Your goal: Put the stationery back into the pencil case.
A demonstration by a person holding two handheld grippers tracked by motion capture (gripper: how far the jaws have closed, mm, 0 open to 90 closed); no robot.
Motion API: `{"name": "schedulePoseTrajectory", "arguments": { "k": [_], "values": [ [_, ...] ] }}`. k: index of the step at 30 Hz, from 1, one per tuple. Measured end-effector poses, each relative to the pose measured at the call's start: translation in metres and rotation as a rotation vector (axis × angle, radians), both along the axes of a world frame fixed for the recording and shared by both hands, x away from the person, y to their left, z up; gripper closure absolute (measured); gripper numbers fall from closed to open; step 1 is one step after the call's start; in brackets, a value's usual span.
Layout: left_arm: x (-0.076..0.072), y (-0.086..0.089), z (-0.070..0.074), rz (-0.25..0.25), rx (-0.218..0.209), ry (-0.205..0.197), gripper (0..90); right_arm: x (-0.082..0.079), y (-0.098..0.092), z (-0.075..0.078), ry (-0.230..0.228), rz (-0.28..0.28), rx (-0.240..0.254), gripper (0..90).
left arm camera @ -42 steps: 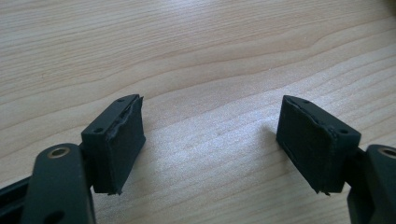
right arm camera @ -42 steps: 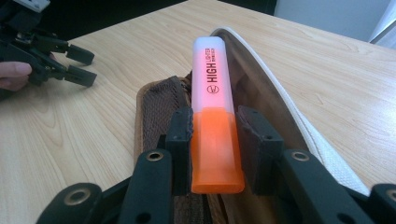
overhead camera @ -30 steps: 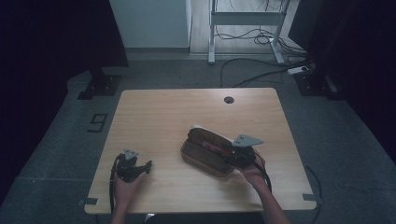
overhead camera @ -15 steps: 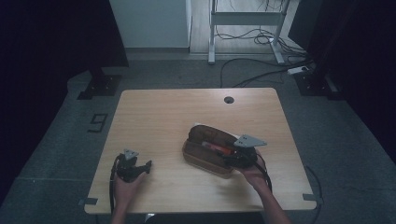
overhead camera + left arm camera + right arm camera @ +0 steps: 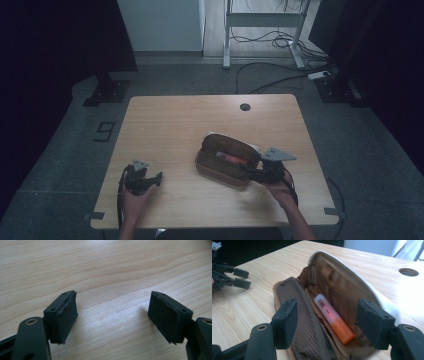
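Straddling open pencil case point(image 5: 317, 322) with my right claw point(image 5: 329, 325), jaws just spread, nothing pinched | risk: snagging flap, dragging case off orange marker point(image 5: 334, 320) | left claw point(image 5: 112, 315) spread on tabletop point(image 5: 105, 270)

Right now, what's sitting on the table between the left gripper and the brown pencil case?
Nothing: in the high view, only bare wooden table separates the left gripper from the pencil case. The right gripper view shows the same bare stretch.

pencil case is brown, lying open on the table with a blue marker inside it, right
Not quite. The marker inside the pencil case is orange with a pale cap, not blue; the right gripper view shows it plainly. The rest holds: the case is brown and lies open on the table.
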State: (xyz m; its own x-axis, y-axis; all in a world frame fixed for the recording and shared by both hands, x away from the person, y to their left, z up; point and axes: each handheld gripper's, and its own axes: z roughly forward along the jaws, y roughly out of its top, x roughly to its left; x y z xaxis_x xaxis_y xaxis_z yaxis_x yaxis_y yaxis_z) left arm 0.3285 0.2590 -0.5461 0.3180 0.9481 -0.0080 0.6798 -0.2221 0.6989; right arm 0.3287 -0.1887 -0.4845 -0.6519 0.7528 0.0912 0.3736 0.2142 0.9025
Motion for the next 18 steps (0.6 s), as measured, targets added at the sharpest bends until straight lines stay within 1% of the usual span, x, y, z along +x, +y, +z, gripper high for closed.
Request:
{"name": "schedulePoseTrajectory", "arguments": {
  "k": [6,7,10,12,15,18],
  "values": [
    [0.000,0.000,0.000,-0.001,-0.001,0.001,23.1,-0.004,-0.019,-0.007,-0.022,-0.055,0.014,34.1],
    [0.000,0.000,0.000,-0.001,-0.001,0.001,23.1,-0.005,-0.021,-0.008,-0.022,-0.056,0.016,34.3],
    [0.000,0.000,0.000,-0.001,-0.001,0.001,23.1,-0.011,-0.028,-0.013,-0.036,-0.068,0.002,34.7],
    [0.000,0.000,0.000,-0.001,-0.001,0.001,23.1,-0.014,-0.034,-0.016,-0.032,-0.082,0.000,34.7],
    [0.000,0.000,0.000,-0.001,-0.001,0.001,23.1,-0.019,-0.045,-0.023,-0.015,-0.111,-0.004,34.6],
    [0.000,0.000,0.000,-0.001,-0.001,0.001,23.1,-0.022,-0.057,-0.030,0.010,-0.141,-0.023,34.3]
  ]
}}
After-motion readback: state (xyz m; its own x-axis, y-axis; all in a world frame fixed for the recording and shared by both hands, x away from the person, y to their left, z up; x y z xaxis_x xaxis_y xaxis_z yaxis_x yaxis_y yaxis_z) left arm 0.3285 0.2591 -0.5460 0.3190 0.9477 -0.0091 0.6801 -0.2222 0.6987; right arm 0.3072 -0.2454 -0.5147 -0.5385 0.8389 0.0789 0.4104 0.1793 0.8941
